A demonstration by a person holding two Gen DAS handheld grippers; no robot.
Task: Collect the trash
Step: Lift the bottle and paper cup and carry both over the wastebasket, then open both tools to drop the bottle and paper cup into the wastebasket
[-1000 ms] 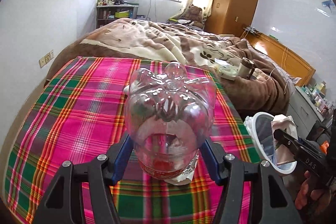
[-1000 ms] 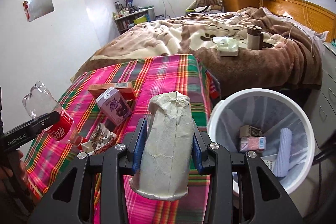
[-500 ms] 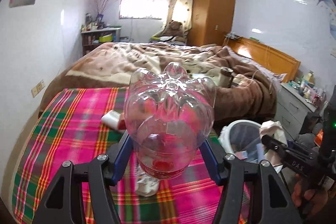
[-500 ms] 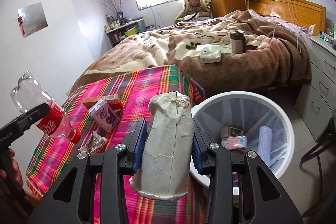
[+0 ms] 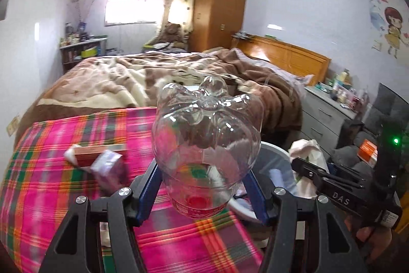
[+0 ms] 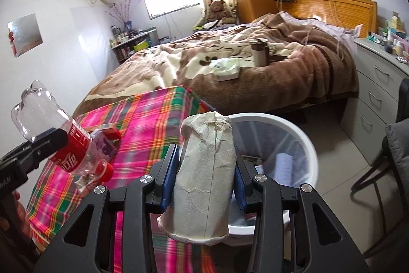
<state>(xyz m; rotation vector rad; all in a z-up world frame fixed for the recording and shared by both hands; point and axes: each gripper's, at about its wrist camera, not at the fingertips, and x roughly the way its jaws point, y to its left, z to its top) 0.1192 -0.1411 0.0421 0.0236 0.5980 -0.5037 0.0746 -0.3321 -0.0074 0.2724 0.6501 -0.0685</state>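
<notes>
Clamping the plastic bottle (image 5: 207,145) in my left gripper (image 5: 204,192), and the crumpled paper cup (image 6: 205,175) in my right gripper (image 6: 204,182), beside the white bin (image 6: 304,134).

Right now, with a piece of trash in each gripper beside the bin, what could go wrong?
1. The right gripper holds the crumpled paper cup over the white trash bin's near rim; released here, it may fall outside.
2. The left gripper pinches the clear plastic bottle near its neck, so it could pivot or slip.
3. Both grippers converge on one bin and might collide.
</notes>
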